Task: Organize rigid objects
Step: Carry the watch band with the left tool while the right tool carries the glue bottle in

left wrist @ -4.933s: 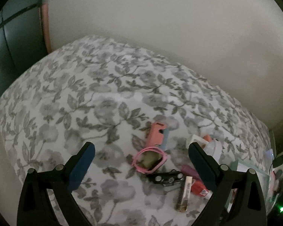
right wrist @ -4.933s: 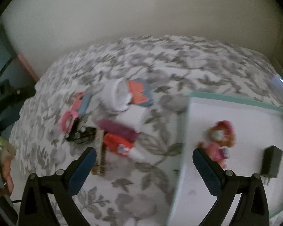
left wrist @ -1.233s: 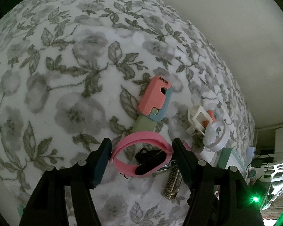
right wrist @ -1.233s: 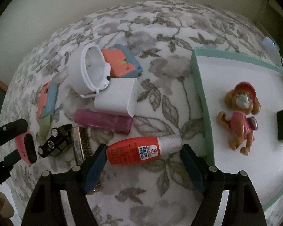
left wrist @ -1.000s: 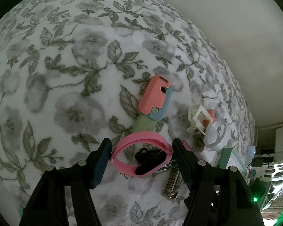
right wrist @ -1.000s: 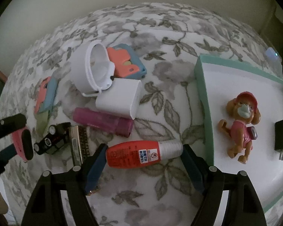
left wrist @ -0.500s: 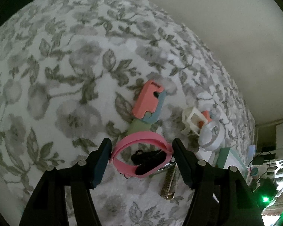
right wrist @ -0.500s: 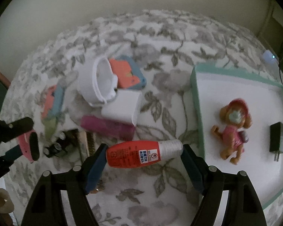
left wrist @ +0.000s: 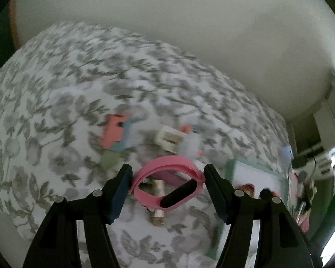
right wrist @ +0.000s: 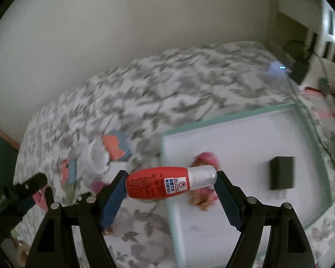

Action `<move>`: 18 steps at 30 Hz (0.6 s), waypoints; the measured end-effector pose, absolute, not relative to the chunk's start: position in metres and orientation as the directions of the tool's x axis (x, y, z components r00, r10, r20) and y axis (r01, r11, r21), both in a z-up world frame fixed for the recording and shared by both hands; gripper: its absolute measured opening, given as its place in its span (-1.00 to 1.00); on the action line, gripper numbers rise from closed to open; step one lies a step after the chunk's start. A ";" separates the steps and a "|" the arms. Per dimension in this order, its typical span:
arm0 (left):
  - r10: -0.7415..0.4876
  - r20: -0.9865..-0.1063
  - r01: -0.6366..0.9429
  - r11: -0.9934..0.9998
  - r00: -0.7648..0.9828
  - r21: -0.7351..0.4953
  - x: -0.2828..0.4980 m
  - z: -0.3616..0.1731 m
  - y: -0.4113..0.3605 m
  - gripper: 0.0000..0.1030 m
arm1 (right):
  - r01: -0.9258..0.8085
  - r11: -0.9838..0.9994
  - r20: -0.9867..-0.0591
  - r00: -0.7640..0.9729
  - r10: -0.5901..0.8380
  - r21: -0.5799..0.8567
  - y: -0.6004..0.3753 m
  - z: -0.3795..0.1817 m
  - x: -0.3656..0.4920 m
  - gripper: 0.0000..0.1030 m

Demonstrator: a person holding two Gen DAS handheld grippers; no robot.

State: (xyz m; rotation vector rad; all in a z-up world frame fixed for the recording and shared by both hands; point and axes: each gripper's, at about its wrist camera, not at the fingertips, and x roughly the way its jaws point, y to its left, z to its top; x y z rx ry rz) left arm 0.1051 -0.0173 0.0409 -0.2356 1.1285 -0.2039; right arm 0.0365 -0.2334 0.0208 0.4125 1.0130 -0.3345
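My left gripper (left wrist: pixel 167 186) is shut on a pink wristband (left wrist: pixel 167 185) with a black oval face and holds it above the floral bedspread (left wrist: pixel 55 89). My right gripper (right wrist: pixel 170 187) is shut on a red bottle with a silver cap (right wrist: pixel 167 185), held sideways above the left edge of the white tray with a teal rim (right wrist: pixel 223 120). The tray holds a pink toy dog (right wrist: pixel 204 158), partly hidden behind the bottle, and a black charger (right wrist: pixel 281 175). The left gripper (right wrist: pixel 36 189) also shows at the left edge of the right wrist view.
Loose items lie on the bedspread: a coral and blue clip (left wrist: pixel 113 130), a white frame piece (left wrist: pixel 170 138), a white ring (right wrist: pixel 97 156), a coral and blue case (right wrist: pixel 116 148), a small metal piece (left wrist: pixel 157 214). A wall stands behind the bed. Clutter sits at the far right.
Both grippers have closed on their objects and lifted them off the bedspread. The right gripper has carried the red bottle rightward over the tray's edge. Both views are motion-blurred.
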 end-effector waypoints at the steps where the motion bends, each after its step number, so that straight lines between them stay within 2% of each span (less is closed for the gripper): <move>1: -0.282 -0.865 0.061 0.957 0.415 -0.283 0.102 0.044 -0.025 0.32 | 0.469 0.865 -0.863 0.497 -0.093 0.177 -0.242 0.025 0.032 0.56; 10: -0.314 -0.876 0.304 0.930 0.366 -0.206 0.063 0.049 -0.126 0.32 | 0.628 0.758 -0.846 0.490 -0.210 0.175 -0.317 0.041 -0.008 0.56; 18: -0.284 -0.921 0.417 0.896 0.268 -0.154 0.039 0.021 -0.185 0.32 | 0.687 0.706 -0.875 0.435 -0.212 0.171 -0.361 0.024 -0.025 0.56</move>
